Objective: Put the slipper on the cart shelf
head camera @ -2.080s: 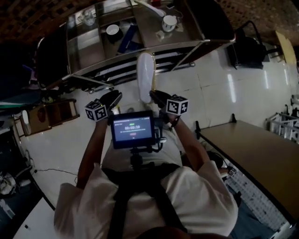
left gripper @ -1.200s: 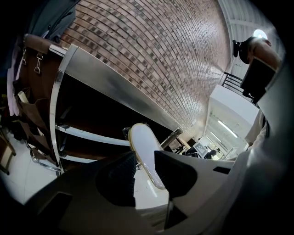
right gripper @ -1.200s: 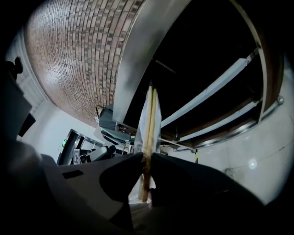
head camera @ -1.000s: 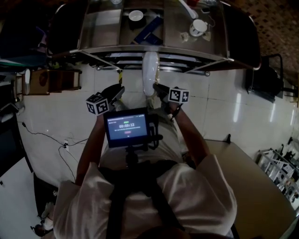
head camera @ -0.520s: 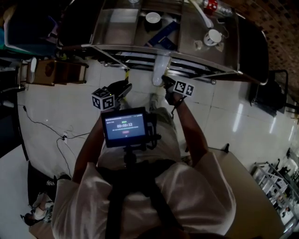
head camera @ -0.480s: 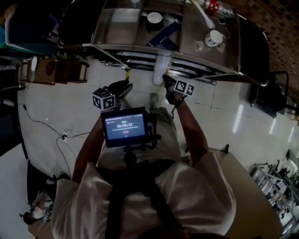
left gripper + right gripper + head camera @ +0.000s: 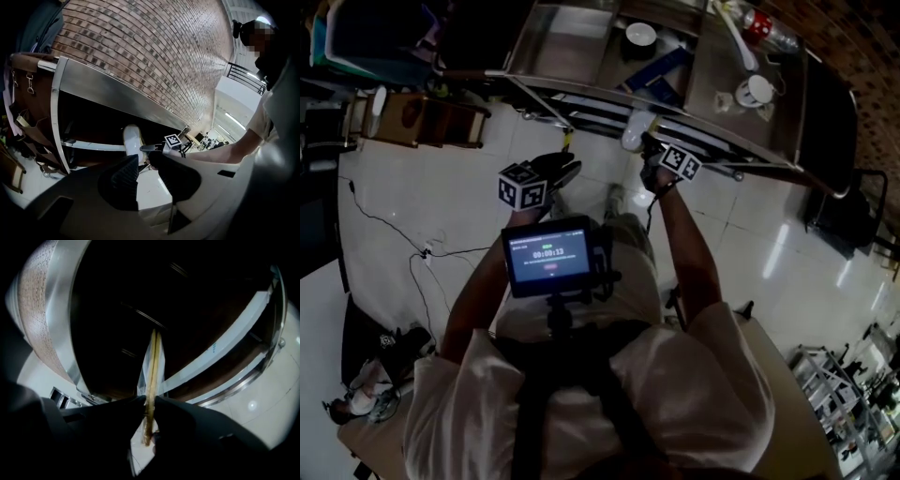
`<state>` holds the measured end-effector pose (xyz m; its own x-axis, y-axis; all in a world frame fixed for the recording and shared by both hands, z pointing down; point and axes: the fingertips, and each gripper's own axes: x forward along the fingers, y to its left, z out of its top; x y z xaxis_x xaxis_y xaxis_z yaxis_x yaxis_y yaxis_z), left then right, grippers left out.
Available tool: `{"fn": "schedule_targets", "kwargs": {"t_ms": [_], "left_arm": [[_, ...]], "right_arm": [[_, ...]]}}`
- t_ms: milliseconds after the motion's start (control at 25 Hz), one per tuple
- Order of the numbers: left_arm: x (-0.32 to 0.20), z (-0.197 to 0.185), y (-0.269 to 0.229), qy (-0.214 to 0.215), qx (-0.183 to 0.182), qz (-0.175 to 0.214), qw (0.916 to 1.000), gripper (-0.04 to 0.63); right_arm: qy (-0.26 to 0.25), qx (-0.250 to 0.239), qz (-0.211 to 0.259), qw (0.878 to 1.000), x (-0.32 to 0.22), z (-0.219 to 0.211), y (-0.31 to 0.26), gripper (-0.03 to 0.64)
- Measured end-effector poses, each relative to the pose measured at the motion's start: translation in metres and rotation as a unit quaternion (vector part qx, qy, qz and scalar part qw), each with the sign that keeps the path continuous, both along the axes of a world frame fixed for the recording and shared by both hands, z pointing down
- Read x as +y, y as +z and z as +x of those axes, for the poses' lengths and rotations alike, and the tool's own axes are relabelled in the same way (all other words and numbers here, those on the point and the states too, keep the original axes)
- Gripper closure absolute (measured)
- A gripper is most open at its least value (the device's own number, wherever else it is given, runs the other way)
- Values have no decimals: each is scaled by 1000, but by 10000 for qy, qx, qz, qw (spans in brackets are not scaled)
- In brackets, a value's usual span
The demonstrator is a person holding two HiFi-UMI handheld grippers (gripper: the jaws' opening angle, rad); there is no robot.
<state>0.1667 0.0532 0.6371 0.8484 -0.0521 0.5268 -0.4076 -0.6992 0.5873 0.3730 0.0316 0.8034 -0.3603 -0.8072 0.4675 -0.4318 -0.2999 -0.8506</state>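
In the head view, my right gripper is shut on the heel end of a white slipper. The slipper's toe points into the steel cart, under the edge of the top shelf. The right gripper view shows the slipper edge-on, pinched between the jaws of my right gripper, with the dark shelf opening behind it. My left gripper hovers to the left of the slipper, over the floor. In its own view my left gripper is open and holds nothing, and the slipper shows beyond it.
The cart top carries a bowl, a blue flat object, a white cup and a red can. A wooden crate stands left of the cart. Cables lie on the white tiled floor.
My right gripper has carried the slipper closer to the cart, and its toe now reaches under the top shelf edge. The left gripper has hardly shifted.
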Motion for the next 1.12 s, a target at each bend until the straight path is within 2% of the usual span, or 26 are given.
{"fn": "schedule_targets", "kwargs": {"t_ms": [240, 600, 880, 1120], "left_arm": [[-4, 5, -7, -42, 13, 36, 10000, 472], [-6, -9, -11, -200, -20, 18, 9998, 472], [-5, -25, -6, -381, -79, -46, 9992, 472], [-2, -37, -1, -513, -149, -174, 9984, 472]], "right_arm": [[139, 63, -13, 9999, -21, 10, 15, 549], [335, 224, 29, 9992, -48, 22, 28, 548], [233, 1147, -45, 9931, -66, 39, 39, 531], [85, 2154, -34, 9765, -79, 47, 38, 518]]}}
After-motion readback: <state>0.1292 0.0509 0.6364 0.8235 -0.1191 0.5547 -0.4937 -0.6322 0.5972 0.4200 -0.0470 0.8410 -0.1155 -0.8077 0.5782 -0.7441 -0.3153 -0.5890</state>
